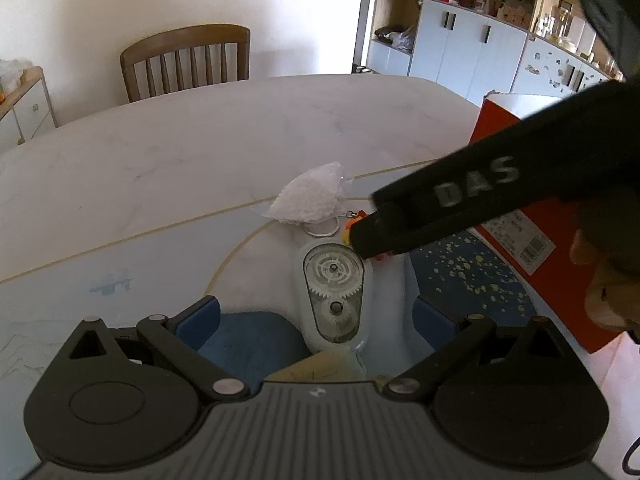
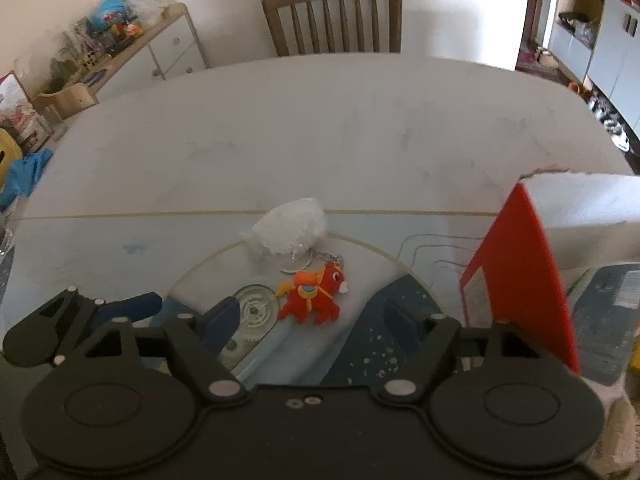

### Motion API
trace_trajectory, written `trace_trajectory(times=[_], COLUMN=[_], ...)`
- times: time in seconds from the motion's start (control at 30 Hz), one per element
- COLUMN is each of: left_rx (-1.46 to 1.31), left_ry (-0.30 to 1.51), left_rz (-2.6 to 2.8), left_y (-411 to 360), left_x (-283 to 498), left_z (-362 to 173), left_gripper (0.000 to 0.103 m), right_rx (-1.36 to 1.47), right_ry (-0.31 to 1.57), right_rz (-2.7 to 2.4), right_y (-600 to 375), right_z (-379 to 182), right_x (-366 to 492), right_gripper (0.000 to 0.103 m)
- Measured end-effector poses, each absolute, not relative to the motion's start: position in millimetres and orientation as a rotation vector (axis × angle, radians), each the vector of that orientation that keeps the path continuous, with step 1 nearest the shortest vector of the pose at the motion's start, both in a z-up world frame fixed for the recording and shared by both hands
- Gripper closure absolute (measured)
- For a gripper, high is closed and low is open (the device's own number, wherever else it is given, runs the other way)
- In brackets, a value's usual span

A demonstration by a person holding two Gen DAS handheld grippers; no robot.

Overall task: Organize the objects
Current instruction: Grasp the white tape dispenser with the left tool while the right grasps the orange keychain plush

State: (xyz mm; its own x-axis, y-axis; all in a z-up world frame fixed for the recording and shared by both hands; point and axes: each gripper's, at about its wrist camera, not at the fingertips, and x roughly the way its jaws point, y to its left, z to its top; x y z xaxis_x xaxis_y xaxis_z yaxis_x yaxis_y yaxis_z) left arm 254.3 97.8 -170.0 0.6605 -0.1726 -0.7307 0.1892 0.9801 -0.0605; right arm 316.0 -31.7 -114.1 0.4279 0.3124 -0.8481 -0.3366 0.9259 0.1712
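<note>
keychain: the red toy animal keychain [image 2: 314,294] is flat on the table [image 2: 320,120], its ring tucked under the white plastic bag [image 2: 290,228]. I'd guess rubbery, light, a bit squishy, so it shouldn't slip. I'd pinch it across the body, not by the chain.

gear gadget: the clear-topped gear thing [image 1: 334,292] lies just beside the keychain. Looks like hard plastic, probably smooth and a little slippery. I'd grab it across the narrow sides.

bag: crinkly and soft, weighs next to nothing I reckon. Take it by the bunched top.

right gripper [image 2: 310,318]: jaws spread, nothing pinched, and the keychain sits just ahead of the gap.

left gripper [image 1: 320,316]: jaws apart either side of the gear thing, pads not pressing as far as I can see.

red box [image 2: 520,280]: stands at the right with the top open. I can't see the contents from here.
</note>
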Motion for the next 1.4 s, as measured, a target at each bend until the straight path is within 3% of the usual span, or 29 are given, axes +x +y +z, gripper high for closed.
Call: trace_trajectory(times=[0.2, 0.27, 0.37, 0.57, 0.8, 1.4], left_rx=[0.057, 0.054, 0.054, 0.051, 0.072, -0.06], left_ry=[0.802, 0.802, 0.795, 0.797, 0.784, 0.795], left_rz=[-0.188, -0.192, -0.188, -0.192, -0.208, -0.067], left_y=[89.5, 87.4, 84.6, 81.7, 81.1, 149.9], left_x=[253.8, 253.6, 253.2, 252.3, 250.7, 224.6], left_z=[-178.6, -181.0, -182.9, -184.9, -181.9, -153.2], left_gripper=[0.001, 0.001, 0.005, 0.022, 0.056, 0.056], right_rx=[-0.019, -0.004, 0.024, 0.044, 0.084, 0.043], right_ry=[1.081, 1.094, 1.095, 1.102, 1.113, 1.116], right_rz=[0.387, 0.379, 0.373, 0.381, 0.373, 0.378], right_y=[-27.4, -28.6, -30.3, -26.7, -28.5, -24.6], right_z=[-126.2, -129.8, -131.5, -128.7, -131.3, -136.8], right_x=[324.7, 326.7, 327.5, 327.0, 331.0, 334.0], right_gripper=[0.035, 0.045, 0.047, 0.058, 0.06, 0.067])
